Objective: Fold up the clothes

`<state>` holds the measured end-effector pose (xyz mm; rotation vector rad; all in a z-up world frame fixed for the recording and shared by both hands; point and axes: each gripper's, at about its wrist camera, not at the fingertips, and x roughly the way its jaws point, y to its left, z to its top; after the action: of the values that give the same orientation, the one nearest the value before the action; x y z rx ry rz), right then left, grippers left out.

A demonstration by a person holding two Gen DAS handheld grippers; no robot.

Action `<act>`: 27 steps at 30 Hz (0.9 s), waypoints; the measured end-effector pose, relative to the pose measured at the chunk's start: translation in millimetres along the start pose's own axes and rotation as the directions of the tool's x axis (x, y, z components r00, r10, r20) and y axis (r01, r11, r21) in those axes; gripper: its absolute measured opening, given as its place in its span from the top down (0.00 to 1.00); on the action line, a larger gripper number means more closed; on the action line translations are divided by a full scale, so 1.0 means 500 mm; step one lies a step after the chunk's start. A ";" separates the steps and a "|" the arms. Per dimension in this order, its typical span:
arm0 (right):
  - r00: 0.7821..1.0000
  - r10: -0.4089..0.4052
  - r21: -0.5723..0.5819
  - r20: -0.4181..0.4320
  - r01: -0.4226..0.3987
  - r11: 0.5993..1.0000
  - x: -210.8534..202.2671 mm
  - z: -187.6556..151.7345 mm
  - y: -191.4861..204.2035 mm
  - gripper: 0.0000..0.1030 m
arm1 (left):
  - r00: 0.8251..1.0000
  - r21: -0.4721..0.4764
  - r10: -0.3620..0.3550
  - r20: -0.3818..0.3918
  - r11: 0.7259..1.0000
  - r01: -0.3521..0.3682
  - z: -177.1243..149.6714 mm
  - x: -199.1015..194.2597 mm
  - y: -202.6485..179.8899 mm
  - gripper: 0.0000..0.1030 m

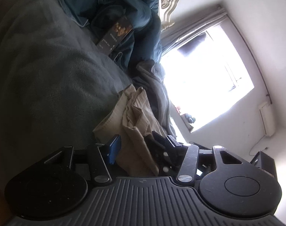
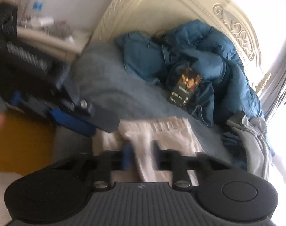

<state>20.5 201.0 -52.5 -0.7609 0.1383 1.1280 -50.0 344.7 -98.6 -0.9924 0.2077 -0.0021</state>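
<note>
Beige garment [image 2: 143, 146] between both tongs

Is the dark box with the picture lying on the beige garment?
No, the dark box lies on the blue bedding, apart from the beige garment.

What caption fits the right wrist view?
Right gripper shut on beige garment on a grey-blanketed bed.
</note>
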 end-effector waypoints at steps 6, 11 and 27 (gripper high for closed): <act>0.996 0.028 0.106 0.086 -0.037 0.994 -0.064 0.011 -0.020 0.93 | 0.999 -0.064 -0.039 0.015 0.997 0.040 0.003 -0.009 0.029 0.52; 0.997 0.082 0.050 0.007 -0.082 0.995 -0.038 -0.011 0.012 0.89 | 0.998 -0.127 -0.055 0.030 0.990 0.059 0.003 -0.019 0.051 0.52; 0.997 0.065 0.082 0.031 -0.067 0.994 -0.030 -0.018 0.035 0.75 | 0.998 -0.172 -0.026 0.064 0.984 0.036 0.002 -0.034 0.080 0.52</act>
<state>1.2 187.6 -60.6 -0.6699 0.1865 1.1882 -70.4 369.4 -128.4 -1.1677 0.1370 0.0187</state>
